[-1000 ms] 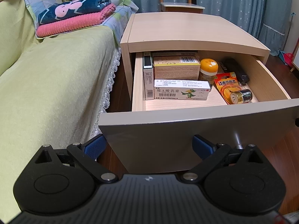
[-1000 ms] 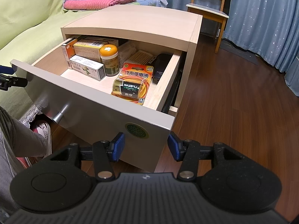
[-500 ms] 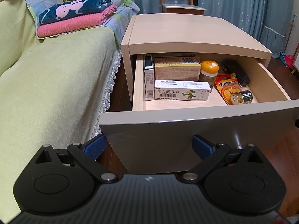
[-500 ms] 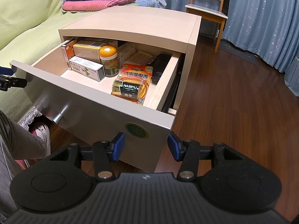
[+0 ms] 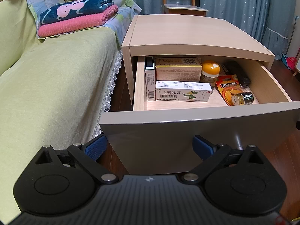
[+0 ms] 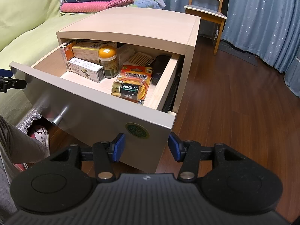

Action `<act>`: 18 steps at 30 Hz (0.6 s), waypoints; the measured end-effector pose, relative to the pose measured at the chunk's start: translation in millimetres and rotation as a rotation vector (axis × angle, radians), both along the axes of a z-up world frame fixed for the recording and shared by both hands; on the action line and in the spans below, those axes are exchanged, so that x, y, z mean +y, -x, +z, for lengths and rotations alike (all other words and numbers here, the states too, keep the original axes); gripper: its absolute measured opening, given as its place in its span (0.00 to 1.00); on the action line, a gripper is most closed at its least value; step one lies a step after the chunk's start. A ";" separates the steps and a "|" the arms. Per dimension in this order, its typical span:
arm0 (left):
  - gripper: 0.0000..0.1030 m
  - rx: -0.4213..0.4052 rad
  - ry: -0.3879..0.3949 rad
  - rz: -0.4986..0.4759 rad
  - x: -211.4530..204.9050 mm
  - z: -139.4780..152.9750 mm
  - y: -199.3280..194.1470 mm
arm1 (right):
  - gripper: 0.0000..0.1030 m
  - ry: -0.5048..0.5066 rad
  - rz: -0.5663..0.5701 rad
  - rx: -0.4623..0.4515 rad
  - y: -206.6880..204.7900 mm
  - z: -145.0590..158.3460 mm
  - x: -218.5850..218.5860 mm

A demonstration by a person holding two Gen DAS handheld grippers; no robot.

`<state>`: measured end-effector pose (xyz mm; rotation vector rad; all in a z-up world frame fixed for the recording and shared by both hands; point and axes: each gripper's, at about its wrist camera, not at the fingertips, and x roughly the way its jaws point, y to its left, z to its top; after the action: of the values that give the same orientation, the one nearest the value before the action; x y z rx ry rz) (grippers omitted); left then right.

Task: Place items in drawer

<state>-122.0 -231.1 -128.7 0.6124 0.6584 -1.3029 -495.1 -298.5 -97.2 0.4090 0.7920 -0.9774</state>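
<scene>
Drawer position: the drawer point(image 5: 187, 129) stands pulled out of the nightstand point(image 5: 187, 35), directly ahead of both grippers and slightly above their fingertips; its grey front panel faces them.
Long axis: the front panel runs crosswise to the left gripper's fingers; in the right wrist view it slants away to the left, with its near corner just ahead of the right gripper.
Left gripper: the left gripper point(image 5: 150, 147) is spread wide and holds nothing, low in front of the panel's left half.
Right gripper: the right gripper point(image 6: 145, 147) is parted and empty, below the panel's right corner and the round sticker point(image 6: 137, 130).
Items: already inside, ahead and above the fingertips, lie a white medicine box point(image 5: 182, 93), a yellow box point(image 5: 178, 69), an orange-capped bottle point(image 5: 210, 71), a battery pack point(image 6: 132, 85) and a dark case point(image 6: 159, 66).
Nearer arm: both seem about equally near the panel; the knob point(image 6: 59, 118) lies up and left of the right gripper.
Judgement: the filling looks done, so closing would be a push straight ahead.
In the way: nothing rises above the drawer's rim; the person's knee point(image 6: 20, 142) and a shoe point(image 6: 40, 135) sit left of the right gripper, the bed point(image 5: 46, 84) left of the other.
</scene>
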 end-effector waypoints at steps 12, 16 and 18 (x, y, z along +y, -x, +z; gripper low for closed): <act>0.95 0.004 0.002 0.004 -0.5 -1.1 -0.5 | 0.45 0.003 -0.009 -0.003 -1.5 -0.7 -0.4; 0.95 0.001 0.003 0.005 -1.1 -1.9 0.6 | 0.45 0.004 -0.012 -0.003 -2.1 -0.8 -0.5; 0.95 0.000 0.003 0.006 -1.2 -2.4 1.3 | 0.45 0.004 -0.014 -0.004 -2.4 -0.9 -0.5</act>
<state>-123.3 -232.3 -131.1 0.6076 0.6581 -1.2981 -492.6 -299.0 -98.1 0.4131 0.7847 -0.9911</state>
